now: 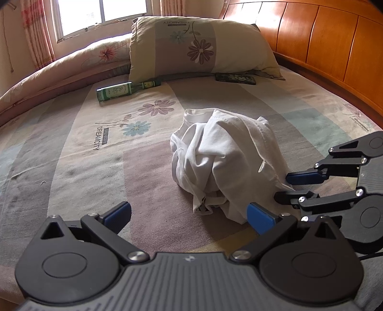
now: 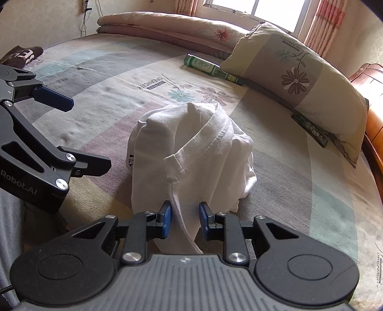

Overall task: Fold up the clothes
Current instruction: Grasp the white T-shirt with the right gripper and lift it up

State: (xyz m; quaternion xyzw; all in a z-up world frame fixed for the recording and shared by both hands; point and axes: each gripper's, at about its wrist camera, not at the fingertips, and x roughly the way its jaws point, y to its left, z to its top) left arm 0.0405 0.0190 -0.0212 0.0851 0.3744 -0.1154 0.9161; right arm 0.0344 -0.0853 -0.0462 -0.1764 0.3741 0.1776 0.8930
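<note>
Lying crumpled in a heap near the middle of the bed (image 1: 71,148), the white garment (image 1: 215,153) is what we have in front of us; one hemmed edge of it trails toward the near side. In the right wrist view that trailing fold runs between the two blue pads of our right tongs (image 2: 184,220), which have closed in around the cloth; the pads stand narrowly apart with the fabric between them, and we cannot tell whether they press on it. In the left wrist view the same tongs reach in from the right at the near right edge of the heap. Our left tongs (image 1: 189,213) stand wide apart just near of the garment, with nothing between their pads, hovering over the bedsheet.

Farther off, a green bottle (image 1: 126,89) lies on its side on the sheet, its neck toward a flowered pillow (image 1: 201,47). A dark flat object (image 1: 235,78) sits at the pillow's near right corner. A folded quilt (image 2: 167,26) lines the far side under the window (image 1: 100,14), and a wooden headboard (image 1: 323,38) curves along the right.
</note>
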